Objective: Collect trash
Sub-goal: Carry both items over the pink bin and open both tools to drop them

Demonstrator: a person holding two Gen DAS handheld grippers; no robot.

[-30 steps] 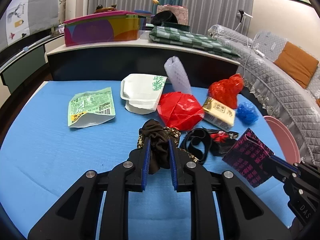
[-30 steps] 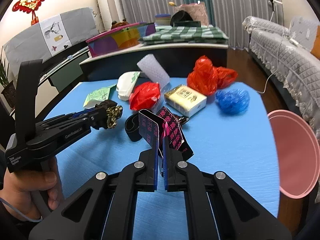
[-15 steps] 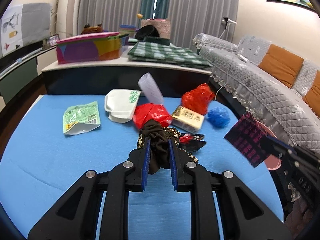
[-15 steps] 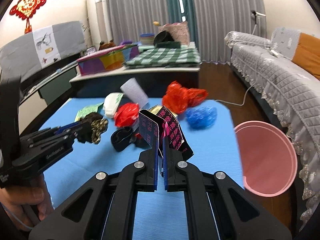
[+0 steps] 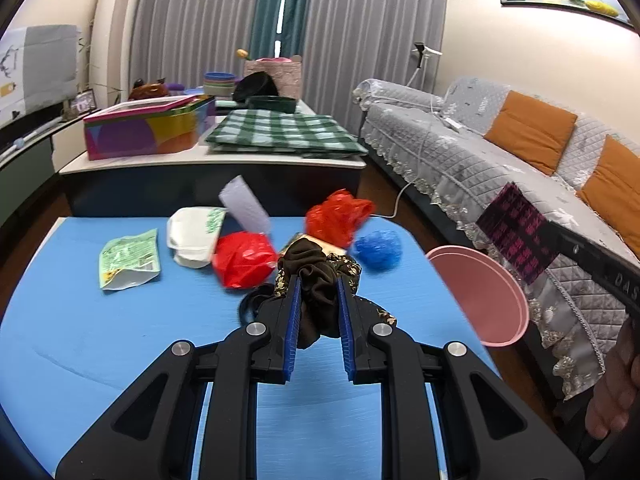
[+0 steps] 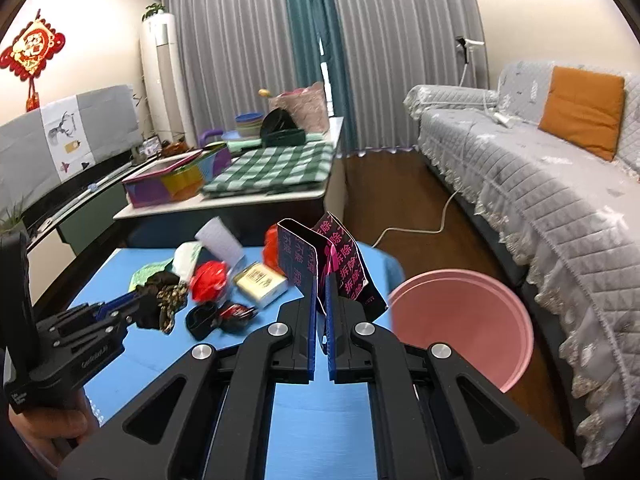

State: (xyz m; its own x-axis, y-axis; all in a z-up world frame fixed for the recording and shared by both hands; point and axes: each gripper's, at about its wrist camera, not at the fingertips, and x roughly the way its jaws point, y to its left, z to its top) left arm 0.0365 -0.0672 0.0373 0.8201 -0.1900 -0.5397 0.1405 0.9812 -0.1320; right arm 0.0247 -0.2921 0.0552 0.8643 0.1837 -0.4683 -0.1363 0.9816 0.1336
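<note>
My left gripper [image 5: 318,286] is shut on a dark brown cloth with a gold floral edge [image 5: 316,268], held above the blue table [image 5: 100,340]. My right gripper [image 6: 320,280] is shut on a black wrapper with pink print [image 6: 340,256]; the same wrapper [image 5: 516,232] hangs at the right in the left wrist view. A pink bin [image 6: 460,316] stands on the floor just right of the table, below and right of the wrapper. On the table lie red bags [image 5: 242,258], a blue bag [image 5: 378,248], a green packet [image 5: 128,258], a white tray [image 5: 192,234] and a yellow box [image 6: 260,282].
A black strap and small red-black item [image 6: 218,316] lie near the table's middle. A grey sofa [image 6: 540,208] with orange cushions runs along the right. Behind the table stands a low counter [image 5: 208,160] with a colourful box and checked cloth. A white cable [image 6: 412,230] crosses the wooden floor.
Both grippers have risen and swung right with their loads. The pink bin has come into fuller view, and the trash pile now sits lower and farther left.
</note>
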